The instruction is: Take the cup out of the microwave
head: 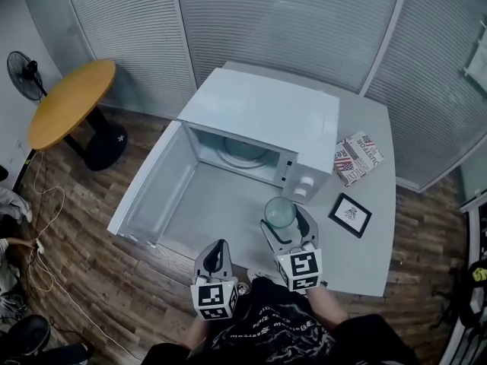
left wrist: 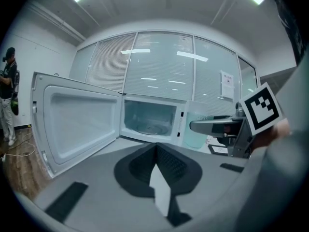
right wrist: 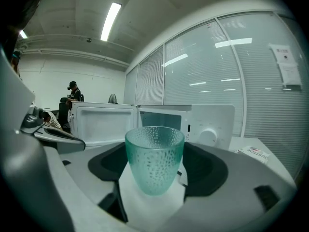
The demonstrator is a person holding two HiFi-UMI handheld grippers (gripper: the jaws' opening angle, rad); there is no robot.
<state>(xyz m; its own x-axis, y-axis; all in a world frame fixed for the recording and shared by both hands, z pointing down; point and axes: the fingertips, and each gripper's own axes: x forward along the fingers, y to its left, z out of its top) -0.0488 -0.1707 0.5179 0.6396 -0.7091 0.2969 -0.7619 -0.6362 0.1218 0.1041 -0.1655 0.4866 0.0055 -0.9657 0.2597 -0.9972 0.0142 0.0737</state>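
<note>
A translucent green cup is held upright outside the microwave, with my right gripper shut on it just in front of the control panel. In the right gripper view the cup fills the space between the jaws. The white microwave stands on the grey table with its door swung wide open to the left and its glass turntable bare. My left gripper hangs near the table's front edge, jaws shut on nothing, to the left of the cup.
A flag-printed packet and a small black frame lie on the table to the right of the microwave. A round wooden table and a fan stand at the far left. Cables run over the wood floor. A person stands far off at the left.
</note>
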